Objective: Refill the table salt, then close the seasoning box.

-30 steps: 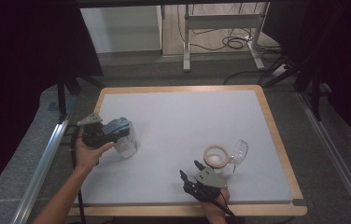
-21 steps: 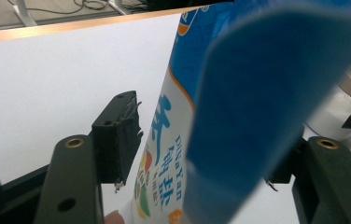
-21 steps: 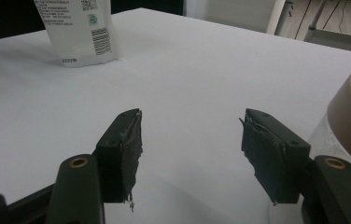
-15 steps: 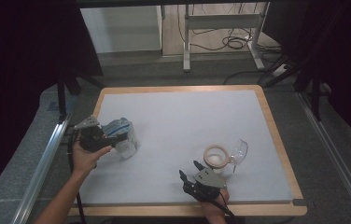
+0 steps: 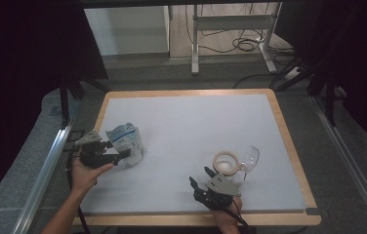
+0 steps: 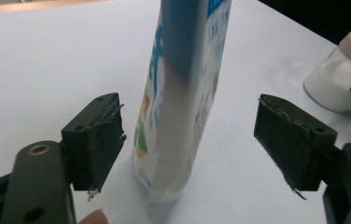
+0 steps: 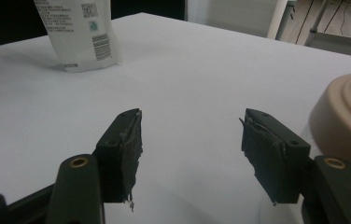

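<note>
- Left gripper [image 6: 187, 140] spread wide, straddling upright pouch [image 6: 183, 93] at table's [image 5: 181, 117] near left; no pad contact, likely poised to clamp.
- Right gripper [image 7: 190, 154] released, empty, beside jar [image 5: 228, 163] at near right.

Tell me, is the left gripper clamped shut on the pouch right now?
No, the left gripper is open, with the standing pouch between its pads and a visible gap on each side.

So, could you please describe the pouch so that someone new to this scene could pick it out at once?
Start from the white table with its wooden rim and go to its left side, by the person's left gripper. The pouch stands upright there between that gripper's open jaws. It is white with blue print, unlike the clear jar with a tan lid on the right.
</note>
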The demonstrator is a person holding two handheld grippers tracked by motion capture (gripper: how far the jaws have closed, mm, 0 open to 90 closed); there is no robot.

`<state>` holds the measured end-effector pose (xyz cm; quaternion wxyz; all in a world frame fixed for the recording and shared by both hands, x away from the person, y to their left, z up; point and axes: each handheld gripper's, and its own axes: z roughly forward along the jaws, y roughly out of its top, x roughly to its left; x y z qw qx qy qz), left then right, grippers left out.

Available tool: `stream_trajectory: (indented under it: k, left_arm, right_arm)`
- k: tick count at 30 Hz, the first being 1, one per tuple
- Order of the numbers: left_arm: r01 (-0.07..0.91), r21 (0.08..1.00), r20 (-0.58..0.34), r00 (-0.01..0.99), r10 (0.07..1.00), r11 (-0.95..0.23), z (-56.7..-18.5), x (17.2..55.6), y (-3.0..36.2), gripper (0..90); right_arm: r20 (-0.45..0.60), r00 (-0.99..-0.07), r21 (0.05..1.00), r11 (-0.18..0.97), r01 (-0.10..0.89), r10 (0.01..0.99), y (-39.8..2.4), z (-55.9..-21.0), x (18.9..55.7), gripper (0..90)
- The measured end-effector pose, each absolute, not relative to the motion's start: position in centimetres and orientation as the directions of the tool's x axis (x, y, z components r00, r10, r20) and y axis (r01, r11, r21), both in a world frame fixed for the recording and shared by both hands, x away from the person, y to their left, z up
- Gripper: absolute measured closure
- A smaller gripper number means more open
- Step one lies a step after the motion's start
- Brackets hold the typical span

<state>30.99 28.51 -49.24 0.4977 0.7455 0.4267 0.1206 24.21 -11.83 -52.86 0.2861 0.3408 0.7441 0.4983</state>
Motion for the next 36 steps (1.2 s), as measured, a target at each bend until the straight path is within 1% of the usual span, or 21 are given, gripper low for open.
stream_trajectory:
  k: [7,11,12,13,16,17,19,21,25,31,36]
  left_arm:
    - [0.533,0.836,-0.260,0.592,0.763,-0.130,-51.0,29.5,28.7,22.4]
    - [0.526,0.838,-0.237,0.592,0.770,-0.146,-51.3,28.8,28.5,22.3]
    - [0.525,0.838,-0.234,0.592,0.771,-0.149,-51.4,28.7,28.5,22.3]
    - [0.526,0.837,-0.231,0.591,0.772,-0.152,-51.4,28.6,28.4,22.3]
    - [0.528,0.834,-0.225,0.590,0.776,-0.160,-51.8,28.4,28.4,22.1]
    - [0.531,0.832,-0.228,0.589,0.775,-0.159,-52.0,28.4,28.4,22.1]
    - [0.538,0.829,-0.239,0.588,0.773,-0.153,-52.2,28.3,28.4,21.9]
    - [0.538,0.828,-0.235,0.588,0.774,-0.158,-52.5,28.1,28.3,21.8]
    - [0.541,0.822,-0.224,0.592,0.774,-0.176,-52.9,28.0,28.0,21.5]
    - [0.551,0.815,-0.233,0.596,0.768,-0.180,-53.5,28.1,27.6,21.5]
    - [0.555,0.809,-0.227,0.600,0.767,-0.194,-54.0,28.2,27.1,21.4]
  right_arm:
    - [-0.068,-0.635,0.944,0.255,0.209,0.769,-12.5,-52.1,23.8,39.5]
    - [-0.072,-0.652,0.950,0.252,0.186,0.755,-13.1,-51.5,23.2,45.5]
    - [-0.070,-0.653,0.952,0.247,0.183,0.754,-13.3,-51.2,23.1,48.0]
    - [-0.072,-0.655,0.953,0.245,0.176,0.753,-13.6,-51.0,23.0,52.6]
    - [-0.090,-0.663,0.954,0.255,0.157,0.744,-14.6,-50.3,22.7,72.4]
    - [-0.096,-0.667,0.953,0.261,0.153,0.739,-15.0,-50.1,22.6,77.7]
    - [-0.093,-0.671,0.955,0.257,0.149,0.735,-15.8,-49.6,22.3,85.5]
    - [-0.095,-0.672,0.957,0.254,0.142,0.735,-16.8,-49.2,22.0,89.6]
    - [-0.101,-0.656,0.961,0.243,0.129,0.748,-19.0,-48.6,21.3,90.0]
    - [-0.085,-0.626,0.971,0.205,0.122,0.775,-21.8,-48.2,20.6,90.0]
    - [-0.052,-0.592,0.978,0.161,0.133,0.804,-24.2,-47.7,20.3,90.0]
